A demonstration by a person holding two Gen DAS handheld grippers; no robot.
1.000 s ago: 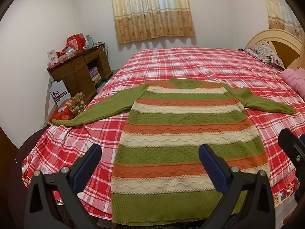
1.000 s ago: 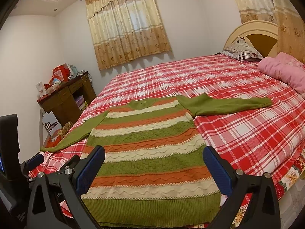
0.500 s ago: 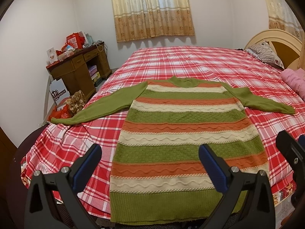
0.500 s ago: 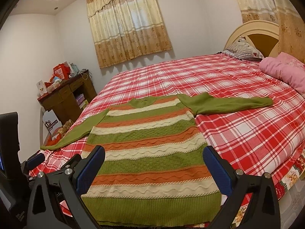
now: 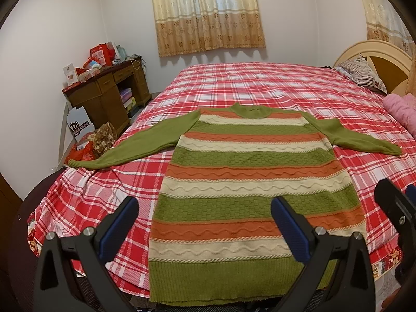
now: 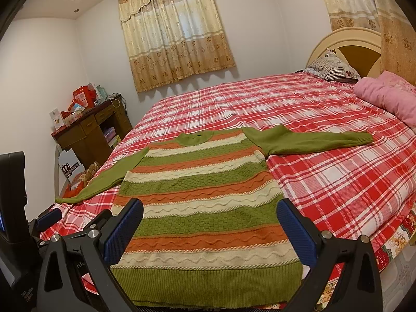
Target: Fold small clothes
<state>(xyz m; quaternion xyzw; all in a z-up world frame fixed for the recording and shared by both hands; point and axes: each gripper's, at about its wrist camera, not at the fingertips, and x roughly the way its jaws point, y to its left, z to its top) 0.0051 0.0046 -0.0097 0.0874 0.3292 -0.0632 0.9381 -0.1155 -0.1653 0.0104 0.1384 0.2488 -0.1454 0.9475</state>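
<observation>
Seen from the left wrist: sweater (image 5: pixel 249 182) flat on the bed (image 5: pixel 260 83), hem at the near edge, collar away, long axis straight ahead of the left gripper (image 5: pixel 205 213), fingers spread, empty. Free room beyond the sleeves.

From the right wrist: right gripper (image 6: pixel 208 215) also above the hem, fingers spread, holding nothing; right sleeve (image 6: pixel 312 140) stretched toward the pink blanket (image 6: pixel 384 96).

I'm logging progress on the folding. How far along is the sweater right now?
Done: the striped sweater lies flat on the plaid bed, sleeves spread. In hand: nothing; the left gripper and right gripper hover open near its hem. Left: every fold, sleeves and body.
</observation>
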